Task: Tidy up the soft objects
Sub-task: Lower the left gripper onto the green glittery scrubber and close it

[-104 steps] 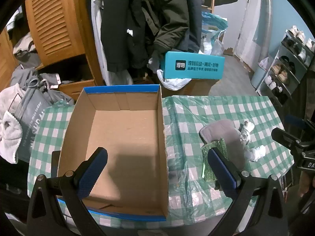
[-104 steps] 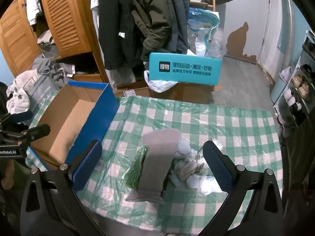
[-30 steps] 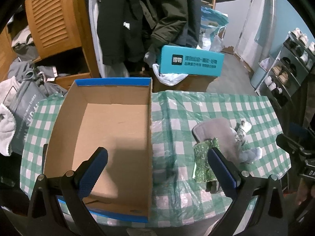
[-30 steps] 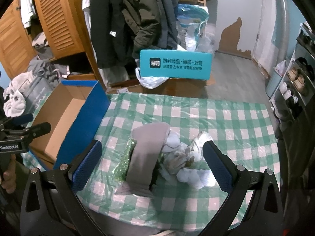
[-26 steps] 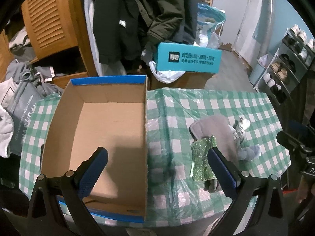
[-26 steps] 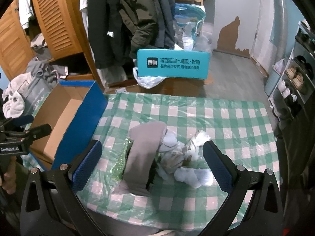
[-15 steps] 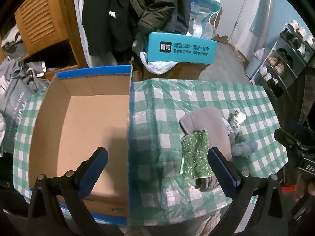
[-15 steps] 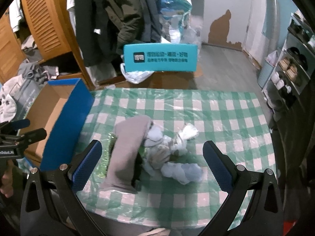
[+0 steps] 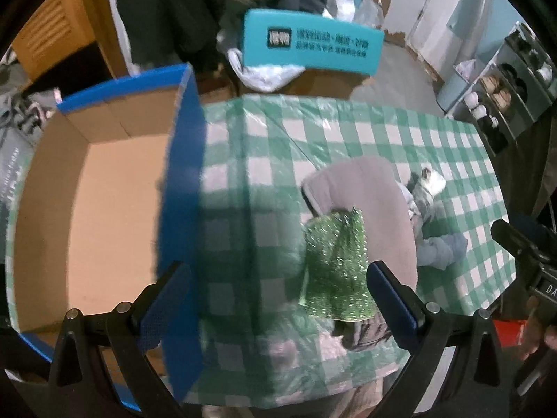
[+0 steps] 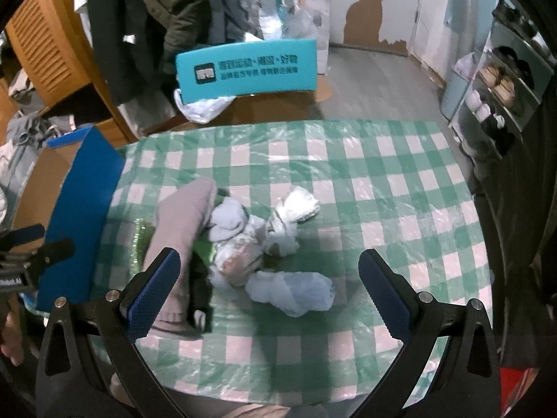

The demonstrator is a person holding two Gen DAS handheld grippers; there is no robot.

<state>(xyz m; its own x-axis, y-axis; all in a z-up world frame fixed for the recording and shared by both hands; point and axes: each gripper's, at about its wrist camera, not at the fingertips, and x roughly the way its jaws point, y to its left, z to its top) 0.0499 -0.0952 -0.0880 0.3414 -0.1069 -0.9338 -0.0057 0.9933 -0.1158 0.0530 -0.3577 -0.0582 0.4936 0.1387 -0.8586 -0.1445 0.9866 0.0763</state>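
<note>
The left gripper point(image 9: 278, 299) hangs above the checked surface point(image 9: 348, 132) with its jaws spread wide and nothing between them. Its left finger stands over the blue wall of the cardboard box point(image 9: 104, 191), which lies open and bare inside, off to the left of the jaws. Just inside the right finger lies a glittery green cloth point(image 9: 334, 264), draped on a grey-brown sock point(image 9: 376, 191) that stretches ahead of it. Further right of that finger sit pale bundled socks point(image 9: 438, 247).

The right gripper point(image 10: 268, 292) also has its jaws wide apart, holding nothing. Between them, on the surface, lies a pale blue rolled sock point(image 10: 292, 292); just ahead is a heap of light rolled socks point(image 10: 257, 237), touching one another. The grey-brown sock point(image 10: 184, 223) lies by the left finger, with a strip of the green cloth point(image 10: 139, 237) showing beyond it. Left of the jaws stands the box's blue side point(image 10: 80, 216). Beyond the surface's far edge rests a teal carton point(image 10: 247, 69) with hanging coats point(image 10: 146, 17) behind.
</note>
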